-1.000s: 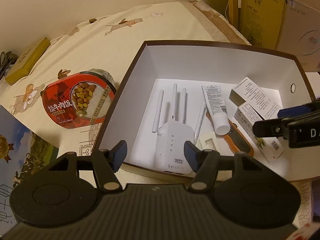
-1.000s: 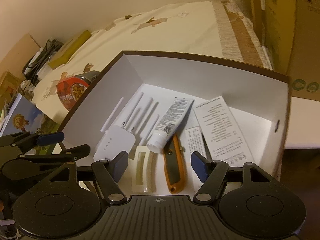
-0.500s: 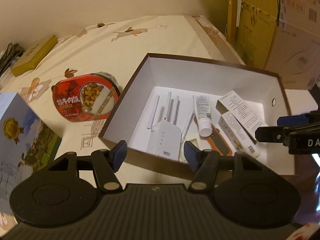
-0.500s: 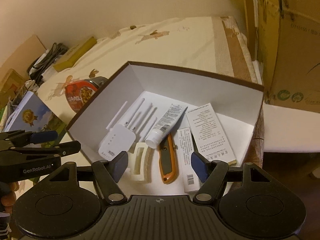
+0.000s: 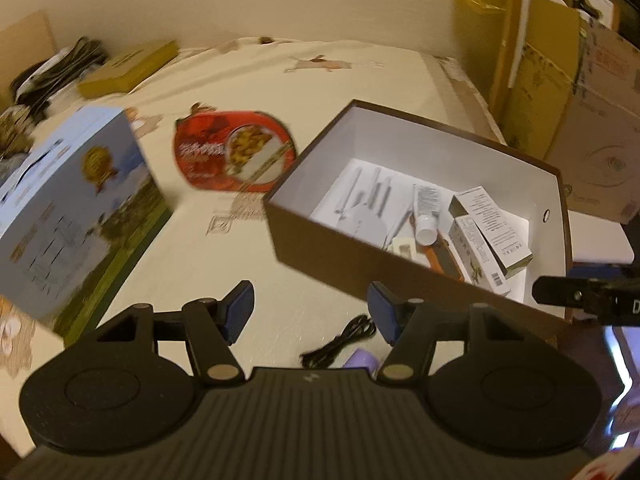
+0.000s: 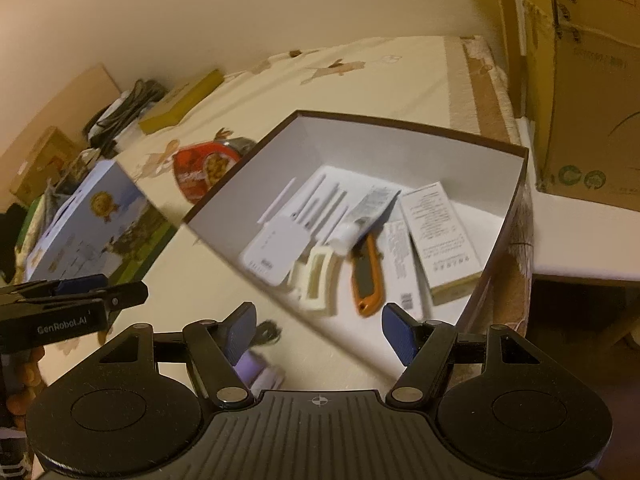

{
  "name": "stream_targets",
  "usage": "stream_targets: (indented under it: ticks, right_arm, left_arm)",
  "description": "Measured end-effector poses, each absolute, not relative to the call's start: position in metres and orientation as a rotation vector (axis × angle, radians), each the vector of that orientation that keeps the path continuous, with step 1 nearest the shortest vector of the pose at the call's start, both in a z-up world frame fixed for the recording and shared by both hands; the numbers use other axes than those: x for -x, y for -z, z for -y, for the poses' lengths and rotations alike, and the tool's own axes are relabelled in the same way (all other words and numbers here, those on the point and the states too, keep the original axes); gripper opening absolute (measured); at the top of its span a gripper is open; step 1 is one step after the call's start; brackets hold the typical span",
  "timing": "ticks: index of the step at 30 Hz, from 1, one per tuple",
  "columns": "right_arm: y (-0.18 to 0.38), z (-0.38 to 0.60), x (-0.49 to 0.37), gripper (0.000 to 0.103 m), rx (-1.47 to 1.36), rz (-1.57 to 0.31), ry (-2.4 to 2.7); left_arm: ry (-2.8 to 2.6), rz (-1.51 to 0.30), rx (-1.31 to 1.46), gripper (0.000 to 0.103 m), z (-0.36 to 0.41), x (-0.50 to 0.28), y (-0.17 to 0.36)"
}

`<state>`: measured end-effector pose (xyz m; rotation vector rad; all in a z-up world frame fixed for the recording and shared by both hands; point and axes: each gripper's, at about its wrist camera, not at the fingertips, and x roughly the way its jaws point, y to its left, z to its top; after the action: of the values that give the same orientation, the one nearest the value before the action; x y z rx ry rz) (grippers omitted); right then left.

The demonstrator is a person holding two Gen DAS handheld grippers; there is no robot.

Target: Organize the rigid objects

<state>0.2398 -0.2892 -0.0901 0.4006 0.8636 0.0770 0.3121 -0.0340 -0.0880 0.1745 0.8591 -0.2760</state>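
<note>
A brown box with a white inside sits on the cream cloth. In it lie a white router with antennas, a white tube, an orange utility knife, a cream plastic part and two white cartons. My left gripper hangs open and empty over the cloth, in front of the box. My right gripper is open and empty above the box's near edge.
A red round food tub and a blue printed carton lie left of the box. A black cable and a purple object rest near the front. A yellow flat box lies far back; cardboard boxes stand right.
Both grippers have pulled back and risen away from the box, so it looks smaller and farther. The blue carton, cable and purple object have come into view. Neither gripper's opening changed.
</note>
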Motion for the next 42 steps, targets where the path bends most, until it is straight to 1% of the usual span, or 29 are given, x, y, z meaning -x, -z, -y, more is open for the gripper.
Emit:
stream_targets:
  ticks: [5,13,23,42]
  right_arm:
    - [0.087,0.275,-0.228,0.067,-0.324,-0.861,-0.106]
    - [0.095,0.262,-0.214,0.067,-0.299,-0.891,-0.158]
    - [0.123,0.246,-0.200,0.067,-0.234,-0.971,-0.194]
    - [0.165,0.226,-0.196,0.067,-0.188,-1.083,-0.223]
  left_arm:
    - [0.222,-0.849,-0.194,0.059,0.021,-0.290,0.084]
    - [0.169,-0.884,-0.168,0.059,0.003,-0.258,0.093]
    - [0.098,-0.968,-0.092,0.059,-0.021,-0.230,0.117]
    - [0.101,-1.086,-0.062,0.059,-0.008,-0.210,0.163]
